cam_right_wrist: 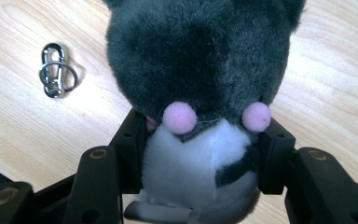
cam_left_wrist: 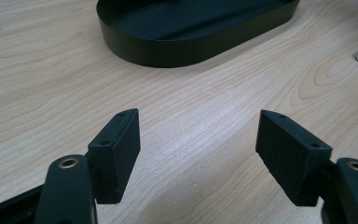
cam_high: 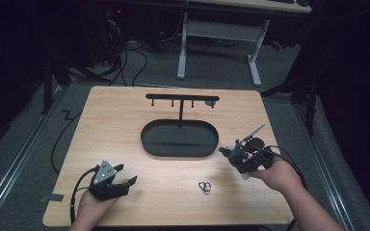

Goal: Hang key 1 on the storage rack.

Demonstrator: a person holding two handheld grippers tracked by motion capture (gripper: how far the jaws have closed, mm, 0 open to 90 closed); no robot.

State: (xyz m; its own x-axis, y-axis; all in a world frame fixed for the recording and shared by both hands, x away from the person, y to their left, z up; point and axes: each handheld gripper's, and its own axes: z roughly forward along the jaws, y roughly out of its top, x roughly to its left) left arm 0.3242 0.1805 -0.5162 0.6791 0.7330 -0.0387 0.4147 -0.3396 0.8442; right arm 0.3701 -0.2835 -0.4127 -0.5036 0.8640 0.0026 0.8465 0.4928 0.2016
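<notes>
Plush toy (cam_right_wrist: 198, 70), one, dark grey with white belly and two pink dots, sat clamped between jaws of right gripper (cam_right_wrist: 200, 140), lower centre of frame. One metal clip (cam_right_wrist: 56, 70) lay upper left. Left gripper (cam_left_wrist: 198, 154) stood released over bare wood; one black oval tray (cam_left_wrist: 191, 46) beyond, top centre.

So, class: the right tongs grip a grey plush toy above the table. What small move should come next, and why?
Probably carry the plush toy toward the black hook stand. The right tongs are clamped on its body, the stand's hooks look free, and its oval tray is empty. The left tongs rest open.
</notes>
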